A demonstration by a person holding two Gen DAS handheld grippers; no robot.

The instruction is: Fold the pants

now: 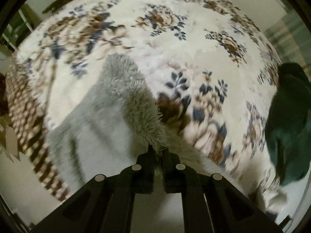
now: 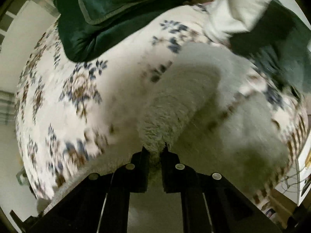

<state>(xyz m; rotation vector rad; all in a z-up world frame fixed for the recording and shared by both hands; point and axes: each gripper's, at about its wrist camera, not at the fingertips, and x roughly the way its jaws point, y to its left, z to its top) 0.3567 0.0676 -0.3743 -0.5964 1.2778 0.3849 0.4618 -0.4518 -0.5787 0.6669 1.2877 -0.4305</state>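
The pants are fluffy pale grey-white fleece (image 1: pixel 128 101), lying on a floral blanket (image 1: pixel 194 44). My left gripper (image 1: pixel 157 151) is shut on a fold of the pants, which hangs from its tips down toward the blanket. My right gripper (image 2: pixel 155 150) is shut on another part of the pants (image 2: pixel 169 114), lifted off the blanket (image 2: pixel 68 97). Both views are motion-blurred. The rest of the pants spreads below and to the sides, partly hidden by the grippers.
A dark green cushion (image 2: pixel 108 15) lies at the blanket's far end, also at the right edge of the left wrist view (image 1: pixel 289 120). A person's white sleeve (image 2: pixel 233 11) shows top right. Bare floor surrounds the blanket.
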